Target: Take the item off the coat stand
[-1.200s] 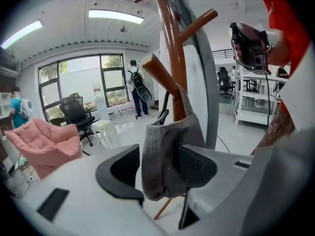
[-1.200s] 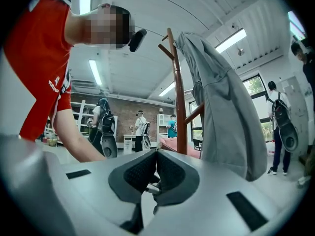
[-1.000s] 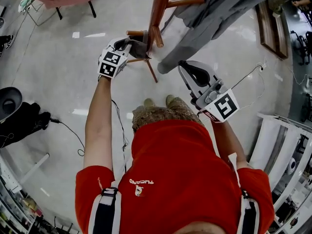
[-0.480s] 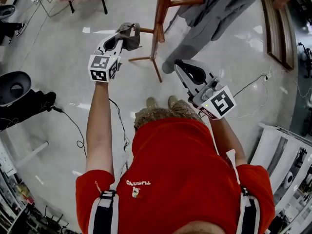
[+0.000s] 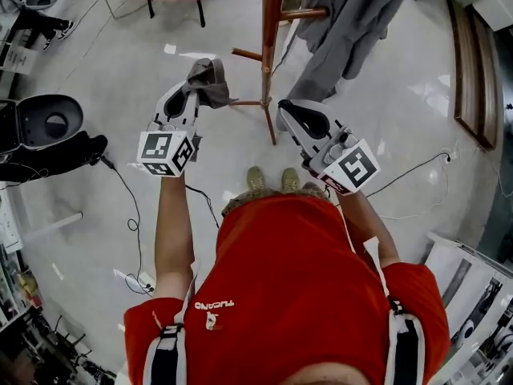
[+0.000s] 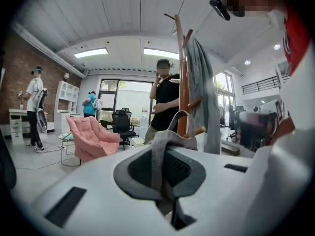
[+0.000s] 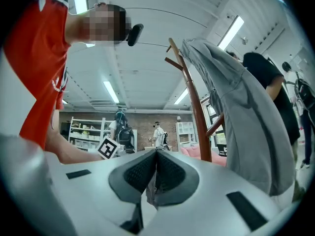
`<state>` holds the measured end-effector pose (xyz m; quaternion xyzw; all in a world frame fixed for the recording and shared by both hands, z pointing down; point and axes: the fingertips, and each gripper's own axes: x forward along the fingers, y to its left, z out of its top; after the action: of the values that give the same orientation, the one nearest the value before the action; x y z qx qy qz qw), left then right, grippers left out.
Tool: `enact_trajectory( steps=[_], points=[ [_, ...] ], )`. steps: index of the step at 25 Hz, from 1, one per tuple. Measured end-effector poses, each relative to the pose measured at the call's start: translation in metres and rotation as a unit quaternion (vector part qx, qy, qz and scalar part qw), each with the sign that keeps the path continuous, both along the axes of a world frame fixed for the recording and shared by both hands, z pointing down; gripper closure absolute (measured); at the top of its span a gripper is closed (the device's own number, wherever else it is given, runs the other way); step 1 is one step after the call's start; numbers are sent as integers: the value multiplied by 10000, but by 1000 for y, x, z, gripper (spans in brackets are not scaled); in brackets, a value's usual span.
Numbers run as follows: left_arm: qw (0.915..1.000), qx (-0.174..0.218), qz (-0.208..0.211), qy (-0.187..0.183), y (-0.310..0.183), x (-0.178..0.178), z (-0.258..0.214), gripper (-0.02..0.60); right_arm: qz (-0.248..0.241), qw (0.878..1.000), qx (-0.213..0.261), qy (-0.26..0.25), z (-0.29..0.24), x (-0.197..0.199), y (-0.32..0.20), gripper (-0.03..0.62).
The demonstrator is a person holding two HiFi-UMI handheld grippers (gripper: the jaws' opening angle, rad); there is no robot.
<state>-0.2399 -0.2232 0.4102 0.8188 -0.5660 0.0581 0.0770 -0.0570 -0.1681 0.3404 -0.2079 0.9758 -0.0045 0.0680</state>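
Note:
A small grey fabric item (image 5: 210, 81) hangs from my left gripper (image 5: 192, 89), clear of the wooden coat stand (image 5: 272, 30) and to its left. In the left gripper view a grey strap of the item (image 6: 158, 156) runs down between the pads, and the left gripper (image 6: 165, 154) is shut on it. A bare peg (image 5: 247, 54) sticks out toward the item. A long grey coat (image 5: 341, 30) still hangs on the stand's right side. My right gripper (image 5: 287, 107) is near the stand's base. In its own view the right gripper (image 7: 156, 154) has its pads pressed together with nothing between them.
A person in black (image 6: 165, 96) stands just behind the stand. A pink armchair (image 6: 89, 137) sits to the left, and other people stand farther back. A black seat and bags (image 5: 46, 135) lie on the floor at left. Cables (image 5: 132, 207) trail on the floor. A wooden bench (image 5: 471, 70) runs along the right.
My left gripper has drawn back from the stand's peg, down and to the left, taking the grey item off with it. The right gripper has stayed shut near the stand's base.

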Motion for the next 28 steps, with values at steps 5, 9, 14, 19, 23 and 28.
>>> enact_trajectory(
  steps=[5,9,14,19,23,28],
  points=[
    [9986,64,-398,341,60,32,-34,558,-292,9992,87,-254,-1,16,21,569],
    [9978,103,-472,449,78,47,-62,558,-431,9983,125,-361,-11,15,18,569],
    [9982,208,-433,364,90,59,-85,558,-534,9973,244,-436,-26,13,17,569],
    [9979,251,-485,350,90,60,-92,558,-597,9967,287,-459,-34,10,10,571],
    [9978,245,-496,352,92,62,-94,558,-597,9967,335,-435,-38,12,11,571],
    [9979,256,-494,333,91,60,-100,558,-637,9965,346,-425,-41,11,14,571]
  ],
)
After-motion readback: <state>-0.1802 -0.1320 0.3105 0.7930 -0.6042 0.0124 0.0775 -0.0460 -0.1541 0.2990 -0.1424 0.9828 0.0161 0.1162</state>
